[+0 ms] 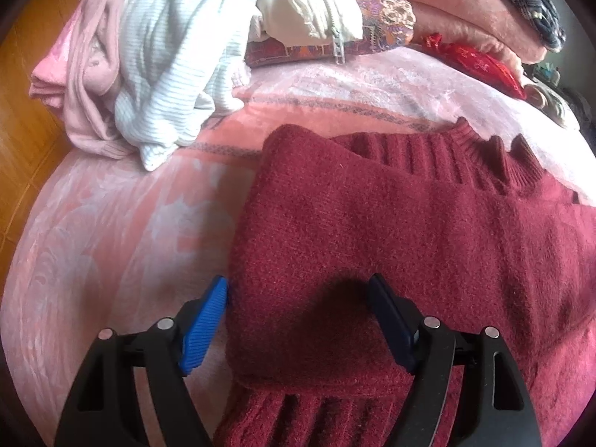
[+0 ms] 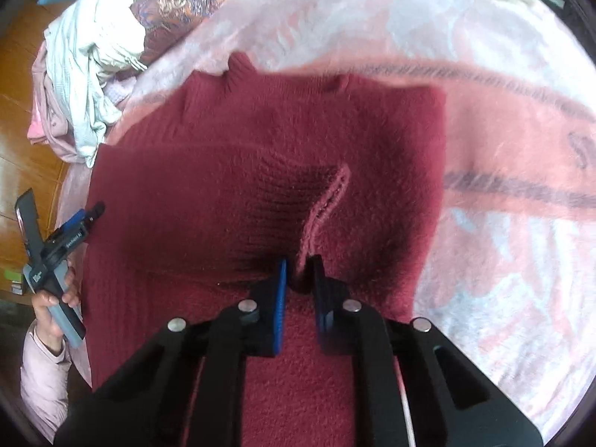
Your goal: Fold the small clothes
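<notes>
pinching a sweater (image 2: 260, 171) fold, right gripper (image 2: 300, 273); left gripper (image 1: 298, 320) gapes wide.

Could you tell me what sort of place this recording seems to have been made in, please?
Most likely a bedroom at home. A dark red sweater lies on a bed covered by a pink blanket, a pile of clothes and a patterned pillow sit at the far end, and there is wooden floor beside it.

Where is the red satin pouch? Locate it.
In the left wrist view, the red satin pouch lies upper right on the pink blanket, against the folded pink bedding, beyond the maroon sweater.
</notes>
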The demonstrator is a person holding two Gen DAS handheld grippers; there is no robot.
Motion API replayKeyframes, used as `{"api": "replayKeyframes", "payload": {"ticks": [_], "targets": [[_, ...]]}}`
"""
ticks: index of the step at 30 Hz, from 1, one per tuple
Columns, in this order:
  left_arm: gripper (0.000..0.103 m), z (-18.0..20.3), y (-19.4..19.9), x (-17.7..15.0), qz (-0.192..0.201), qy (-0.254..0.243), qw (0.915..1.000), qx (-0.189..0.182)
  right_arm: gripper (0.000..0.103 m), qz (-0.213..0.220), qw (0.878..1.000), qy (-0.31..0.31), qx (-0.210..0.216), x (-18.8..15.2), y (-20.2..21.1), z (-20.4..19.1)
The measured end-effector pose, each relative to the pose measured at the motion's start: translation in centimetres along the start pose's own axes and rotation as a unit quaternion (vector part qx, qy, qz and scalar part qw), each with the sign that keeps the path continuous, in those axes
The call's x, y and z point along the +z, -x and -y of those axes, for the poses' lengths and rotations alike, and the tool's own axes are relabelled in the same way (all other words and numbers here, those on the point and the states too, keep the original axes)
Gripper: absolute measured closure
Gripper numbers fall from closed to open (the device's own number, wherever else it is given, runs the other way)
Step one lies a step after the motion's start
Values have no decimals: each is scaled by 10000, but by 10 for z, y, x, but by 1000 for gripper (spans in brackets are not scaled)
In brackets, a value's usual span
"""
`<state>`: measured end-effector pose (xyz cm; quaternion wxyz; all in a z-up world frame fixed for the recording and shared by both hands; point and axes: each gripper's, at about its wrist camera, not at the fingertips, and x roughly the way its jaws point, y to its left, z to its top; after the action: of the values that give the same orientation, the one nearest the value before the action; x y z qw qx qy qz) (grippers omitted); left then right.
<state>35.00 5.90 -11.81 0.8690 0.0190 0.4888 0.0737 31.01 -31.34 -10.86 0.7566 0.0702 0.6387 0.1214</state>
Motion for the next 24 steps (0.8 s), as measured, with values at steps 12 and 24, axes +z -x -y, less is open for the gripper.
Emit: {"api": "replayKeyframes", "payload": {"ticks": [12,24], "targets": [[21,-15,17,-6,-117,-46,9997,-228,74,116,9997,147,-133,-29,28,2],[14,-91,99,-153,-714,-1062,9901,-582,62,-286,9973,517,441,-220,63,23]]}}
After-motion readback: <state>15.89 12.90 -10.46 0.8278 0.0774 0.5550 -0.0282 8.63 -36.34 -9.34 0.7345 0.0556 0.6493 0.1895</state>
